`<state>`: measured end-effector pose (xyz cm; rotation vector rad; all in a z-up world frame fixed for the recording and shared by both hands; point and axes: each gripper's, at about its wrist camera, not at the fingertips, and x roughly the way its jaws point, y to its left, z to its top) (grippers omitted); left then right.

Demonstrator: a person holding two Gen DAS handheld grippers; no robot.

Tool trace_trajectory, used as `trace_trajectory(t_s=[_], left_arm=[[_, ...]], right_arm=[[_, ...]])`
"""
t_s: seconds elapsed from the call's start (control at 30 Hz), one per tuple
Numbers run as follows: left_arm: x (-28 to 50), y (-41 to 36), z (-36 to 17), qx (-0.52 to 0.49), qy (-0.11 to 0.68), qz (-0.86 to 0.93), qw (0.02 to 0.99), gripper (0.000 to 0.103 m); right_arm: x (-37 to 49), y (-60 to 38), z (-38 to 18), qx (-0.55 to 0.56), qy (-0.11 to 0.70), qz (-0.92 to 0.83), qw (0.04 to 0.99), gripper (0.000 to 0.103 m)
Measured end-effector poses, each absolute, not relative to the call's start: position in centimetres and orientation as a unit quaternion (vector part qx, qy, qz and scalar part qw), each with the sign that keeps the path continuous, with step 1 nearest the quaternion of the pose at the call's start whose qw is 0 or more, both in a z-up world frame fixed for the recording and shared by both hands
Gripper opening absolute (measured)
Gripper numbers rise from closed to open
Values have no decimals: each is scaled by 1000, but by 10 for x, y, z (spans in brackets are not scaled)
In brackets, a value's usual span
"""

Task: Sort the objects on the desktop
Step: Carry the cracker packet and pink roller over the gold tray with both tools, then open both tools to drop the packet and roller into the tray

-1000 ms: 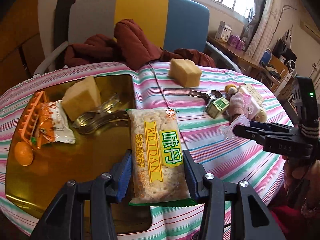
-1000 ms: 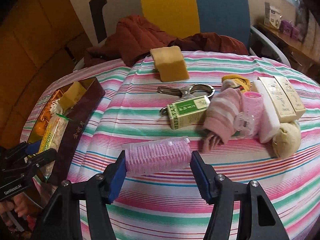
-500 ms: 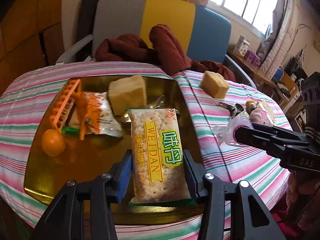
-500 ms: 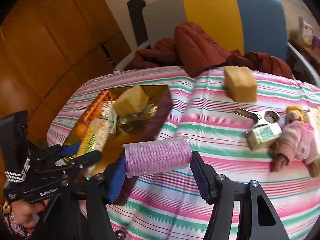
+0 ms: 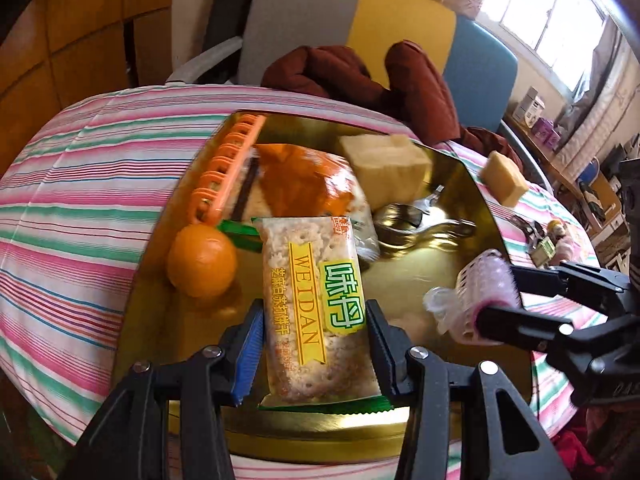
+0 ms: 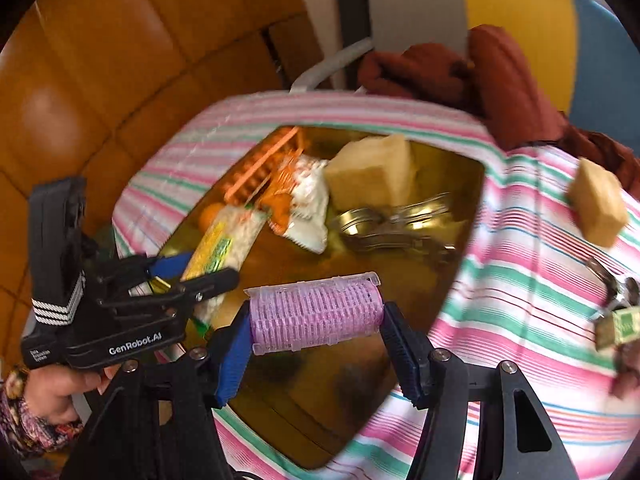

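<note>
Landmark: the gold tray (image 5: 460,208) on the striped tablecloth (image 5: 80,184).

Nearest, left gripper (image 5: 316,344): both blue-padded fingers clamped on the long sides of a cracker packet (image 5: 316,304), yellow "WEIDAN" band. Packet's long axis runs along the gripper's own line, far end pointing away toward the tray's middle, near end with green crimped edge at the tray's near rim. Seen from the right wrist, the same gripper (image 6: 192,276) reaches in from the tray's left side, roughly level, packet (image 6: 224,248) slanting out over the tray interior; the hand (image 6: 52,396) grips its handle low, patterned sleeve at the wrist.

Right gripper (image 6: 316,320): closed end-on against a pink hair roller (image 6: 316,316), one finger on each end, so the roller's long axis lies crosswise between the fingers. It hangs over the tray's near-right part; whether it touches the tray floor cannot be told. From the left wrist, this gripper (image 5: 500,296) enters from the tray's right side, fingers pointing left, roller (image 5: 480,292) at the tips.

Inside the tray, farther in: an orange (image 5: 202,262) just left of the packet; beyond it an orange comb-like clip (image 5: 224,176) along the left wall; an orange-and-white snack bag (image 5: 312,188) mid-tray; metal tongs (image 5: 412,224) right of it; a pale yellow sponge block (image 5: 386,170) at the far side.

Past the tray's right rim, on the cloth: a second sponge block (image 5: 504,178), then a small green box (image 6: 620,326), blurred. Behind the table, a grey-yellow-blue chair (image 5: 400,32) with a rust-red garment (image 5: 360,76) draped over it.
</note>
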<state>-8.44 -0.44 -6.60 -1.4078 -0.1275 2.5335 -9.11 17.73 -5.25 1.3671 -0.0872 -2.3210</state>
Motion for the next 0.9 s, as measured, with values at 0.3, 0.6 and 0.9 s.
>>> trace_trajectory(t_s=[0.3,0.6,0.9], left_arm=[[-86,-36,-68,-503,-103,853,96,50],[-71,-48,-52,-464,-129,872,86,51],[-61,-64,-54,-460,-164,871,53,51]], right_arm=[[-131,124,-75,506,-6,-829,237,71],[-115,155,-75,503,-60,-836,210,53],[-135,143,-96,535,-106,-812,207,44]])
